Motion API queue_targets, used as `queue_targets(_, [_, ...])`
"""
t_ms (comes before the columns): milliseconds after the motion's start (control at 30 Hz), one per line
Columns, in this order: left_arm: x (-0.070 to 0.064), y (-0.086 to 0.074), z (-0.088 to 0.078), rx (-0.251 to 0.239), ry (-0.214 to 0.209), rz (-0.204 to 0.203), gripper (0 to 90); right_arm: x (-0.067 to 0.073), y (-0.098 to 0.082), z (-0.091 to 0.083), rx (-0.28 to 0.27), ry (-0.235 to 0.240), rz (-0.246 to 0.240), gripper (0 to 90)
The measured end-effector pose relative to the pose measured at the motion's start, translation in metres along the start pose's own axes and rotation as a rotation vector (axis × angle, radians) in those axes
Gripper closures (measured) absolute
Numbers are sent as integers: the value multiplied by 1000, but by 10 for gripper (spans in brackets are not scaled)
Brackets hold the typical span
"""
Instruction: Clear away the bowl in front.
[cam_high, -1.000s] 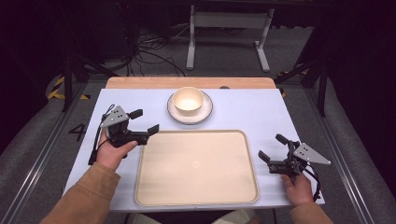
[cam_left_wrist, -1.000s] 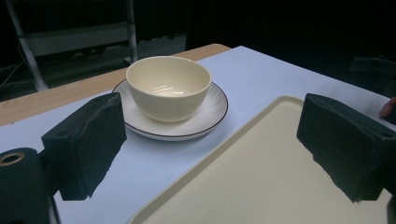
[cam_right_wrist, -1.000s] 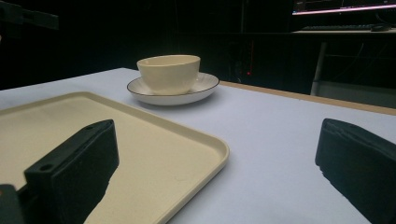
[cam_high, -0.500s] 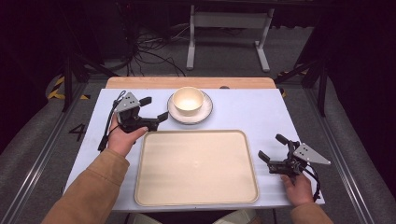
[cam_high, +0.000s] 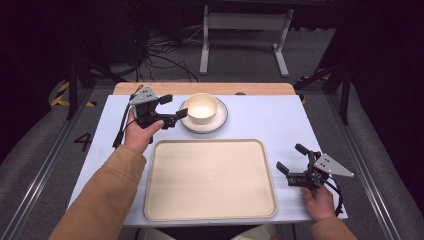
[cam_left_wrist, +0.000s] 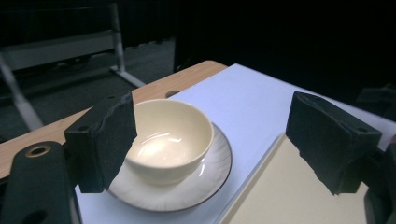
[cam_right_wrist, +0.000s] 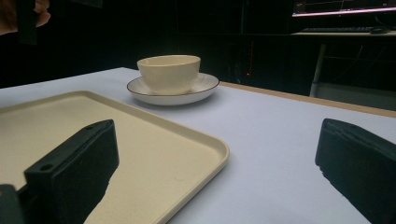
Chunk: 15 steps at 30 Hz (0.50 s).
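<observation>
Cream bowl (cam_high: 201, 107) on saucer (cam_high: 220, 120): left gripper (cam_high: 172, 110), jaws wide though just narrowing, approaches from 9 o'clock; next, straddle the rim.

Left gripper (cam_high: 172, 109): held in the left hand (cam_high: 141, 131), forearm in a tan sleeve reaching forward from the bottom edge. Jaws apart and level, pointing right; they have just been closing slightly, with nothing pressed between the pads. Right gripper (cam_high: 291, 164): held low in the right hand (cam_high: 317, 201), jaws wide apart, pointing left.
</observation>
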<state>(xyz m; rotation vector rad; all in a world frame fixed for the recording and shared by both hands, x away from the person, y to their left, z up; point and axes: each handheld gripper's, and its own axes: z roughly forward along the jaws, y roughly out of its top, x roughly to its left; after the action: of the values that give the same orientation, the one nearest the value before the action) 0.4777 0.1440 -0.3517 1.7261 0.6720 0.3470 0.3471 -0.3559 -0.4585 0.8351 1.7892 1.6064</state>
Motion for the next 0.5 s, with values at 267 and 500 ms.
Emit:
queue_targets(267, [5,6,23,78,47,39,164,1,0,0,2,-2,-12,0])
queue_targets(500, [10,16,43,239,51,63,161,1,0,0,2,-3,-11,0])
